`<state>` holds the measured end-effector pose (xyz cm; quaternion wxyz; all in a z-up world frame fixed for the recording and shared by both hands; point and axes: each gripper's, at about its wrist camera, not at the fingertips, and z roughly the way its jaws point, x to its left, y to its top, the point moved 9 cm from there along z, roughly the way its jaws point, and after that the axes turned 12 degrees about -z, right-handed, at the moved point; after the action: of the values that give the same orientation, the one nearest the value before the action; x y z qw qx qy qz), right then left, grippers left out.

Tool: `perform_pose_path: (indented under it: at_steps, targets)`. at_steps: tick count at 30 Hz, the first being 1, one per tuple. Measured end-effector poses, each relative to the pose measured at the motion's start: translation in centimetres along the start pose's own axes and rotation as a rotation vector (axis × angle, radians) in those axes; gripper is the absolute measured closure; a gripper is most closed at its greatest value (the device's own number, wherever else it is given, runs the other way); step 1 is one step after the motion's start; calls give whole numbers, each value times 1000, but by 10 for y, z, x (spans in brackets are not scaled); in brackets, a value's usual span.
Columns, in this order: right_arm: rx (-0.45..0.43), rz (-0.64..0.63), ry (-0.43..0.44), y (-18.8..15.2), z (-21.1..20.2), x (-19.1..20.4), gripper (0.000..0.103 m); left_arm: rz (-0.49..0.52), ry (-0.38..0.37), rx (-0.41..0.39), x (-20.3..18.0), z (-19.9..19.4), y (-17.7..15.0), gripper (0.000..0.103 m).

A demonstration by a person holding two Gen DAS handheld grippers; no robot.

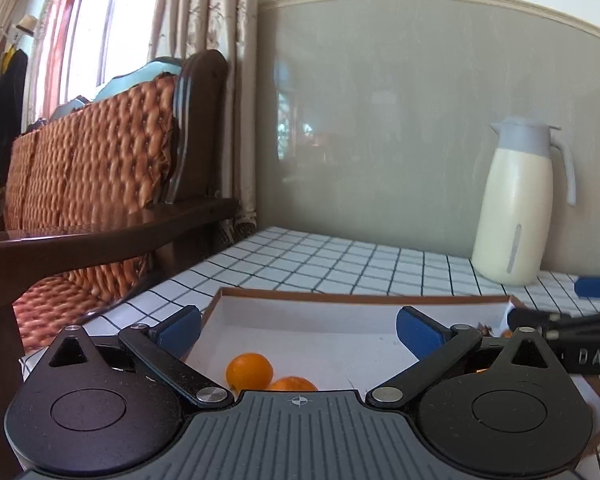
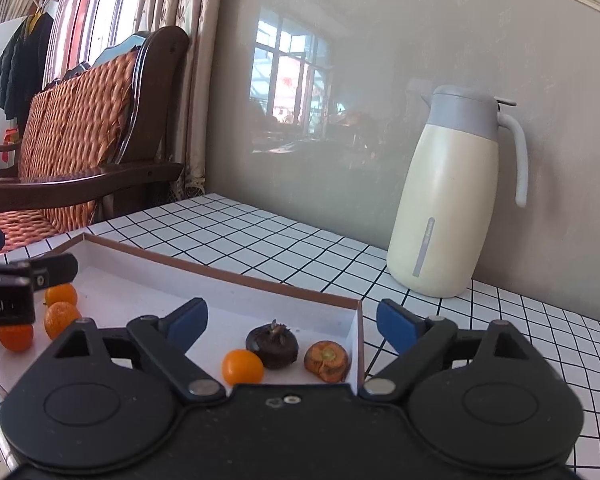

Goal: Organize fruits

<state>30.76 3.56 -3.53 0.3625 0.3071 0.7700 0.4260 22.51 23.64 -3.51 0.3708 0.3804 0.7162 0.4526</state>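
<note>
A shallow white tray (image 1: 340,298) with a brown rim lies on the checked table. My left gripper (image 1: 299,326) is open above its left end, with nothing between its blue pads; two small oranges (image 1: 249,372) lie just below it. In the right wrist view three oranges (image 2: 61,319) lie at that end beneath the left gripper (image 2: 32,254). My right gripper (image 2: 292,322) is open and empty over the tray's (image 2: 220,272) right end. Below it lie one orange (image 2: 242,367), a dark brown round fruit (image 2: 272,346) and a flat orange-brown fruit (image 2: 326,360).
A cream jug (image 2: 448,200) with a grey lid stands against the wall behind the tray, to the right. A dark wooden chair (image 1: 100,168) with a woven cushion is beside the table's left edge. The checked cloth (image 2: 300,240) covers the table.
</note>
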Motion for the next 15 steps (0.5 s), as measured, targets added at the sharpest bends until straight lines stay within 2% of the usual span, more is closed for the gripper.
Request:
perform_pose_path:
  at_steps: [15]
  targets:
    - [-59, 8, -43, 6, -37, -15, 6, -10, 13, -54, 5, -33, 5, 0]
